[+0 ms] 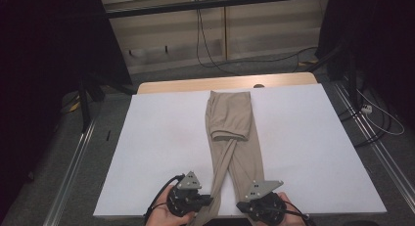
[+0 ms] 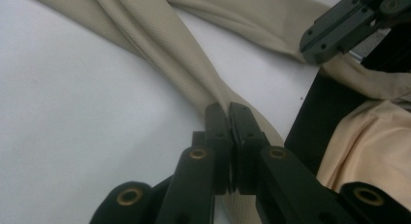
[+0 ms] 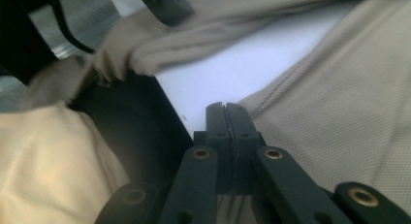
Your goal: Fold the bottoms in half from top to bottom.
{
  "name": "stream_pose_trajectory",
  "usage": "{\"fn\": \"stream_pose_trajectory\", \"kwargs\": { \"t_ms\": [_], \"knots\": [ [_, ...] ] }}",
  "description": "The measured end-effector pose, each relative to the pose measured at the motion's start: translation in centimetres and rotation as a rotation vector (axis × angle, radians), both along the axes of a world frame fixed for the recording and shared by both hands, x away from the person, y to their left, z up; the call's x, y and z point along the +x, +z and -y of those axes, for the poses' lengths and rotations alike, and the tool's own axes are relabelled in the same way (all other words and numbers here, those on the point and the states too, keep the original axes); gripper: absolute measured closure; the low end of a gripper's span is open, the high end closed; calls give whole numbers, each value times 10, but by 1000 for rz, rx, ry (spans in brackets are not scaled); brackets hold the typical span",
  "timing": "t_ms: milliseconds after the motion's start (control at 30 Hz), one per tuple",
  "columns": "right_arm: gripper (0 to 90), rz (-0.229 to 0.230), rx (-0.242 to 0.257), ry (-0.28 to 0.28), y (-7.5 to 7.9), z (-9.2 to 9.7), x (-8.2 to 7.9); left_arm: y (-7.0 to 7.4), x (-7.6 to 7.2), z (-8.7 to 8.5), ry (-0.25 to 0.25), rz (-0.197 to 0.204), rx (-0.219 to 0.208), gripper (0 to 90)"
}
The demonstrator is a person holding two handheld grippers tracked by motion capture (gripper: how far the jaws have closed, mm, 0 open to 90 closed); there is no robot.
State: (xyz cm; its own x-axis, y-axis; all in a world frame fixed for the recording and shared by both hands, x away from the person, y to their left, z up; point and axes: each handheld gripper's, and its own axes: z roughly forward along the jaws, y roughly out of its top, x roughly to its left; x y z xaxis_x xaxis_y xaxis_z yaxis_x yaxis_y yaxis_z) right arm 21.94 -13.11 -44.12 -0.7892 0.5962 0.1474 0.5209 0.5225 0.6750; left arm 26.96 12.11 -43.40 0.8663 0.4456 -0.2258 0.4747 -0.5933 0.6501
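Beige trousers (image 1: 230, 118) lie lengthwise on the white table (image 1: 161, 138), folded over at the far end, with the two legs crossing toward the near edge. My left gripper (image 1: 208, 200) sits at the near edge on the left-hand leg end. In the left gripper view its jaws (image 2: 228, 110) are shut with the trouser leg (image 2: 160, 44) pinched between them. My right gripper (image 1: 241, 205) is at the other leg end. Its jaws (image 3: 225, 107) are shut on the edge of the trouser fabric (image 3: 339, 103).
The table's near edge runs just under both hands. A wooden strip (image 1: 225, 82) shows at the far edge. Metal rails (image 1: 73, 157) flank the table, and cables (image 1: 205, 50) trail on the floor behind. The person's pale clothing (image 2: 368, 136) hangs below the edge.
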Motion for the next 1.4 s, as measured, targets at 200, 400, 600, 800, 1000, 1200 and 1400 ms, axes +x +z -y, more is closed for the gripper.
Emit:
{"fn": "stream_pose_trajectory", "kwargs": {
  "t_ms": [200, 400, 600, 800, 1000, 1200, 1400],
  "knots": [
    [875, -19, -8, 47, -4, -12, 4, 6, 0, -4, 8, 0, -49, 879],
    [900, -51, 31, 44, -4, -13, 3, 8, -1, -3, 4, 2, -70, 879],
    [900, -89, 48, 143, -9, -33, -2, 14, -2, -1, 1, 5, -91, 880],
    [794, 23, 64, -21, 14, 6, 7, 15, -4, 2, -16, 4, -102, 881],
    [601, 17, -10, 8, -2, -12, 13, 18, -5, 3, -17, 22, -119, 881],
    [900, 85, -55, 27, -5, -29, 4, 20, -5, 2, -13, 19, -135, 882],
    [900, 42, 18, 47, -8, -33, 7, 22, -6, 6, -27, 17, -153, 882]
  ]
}}
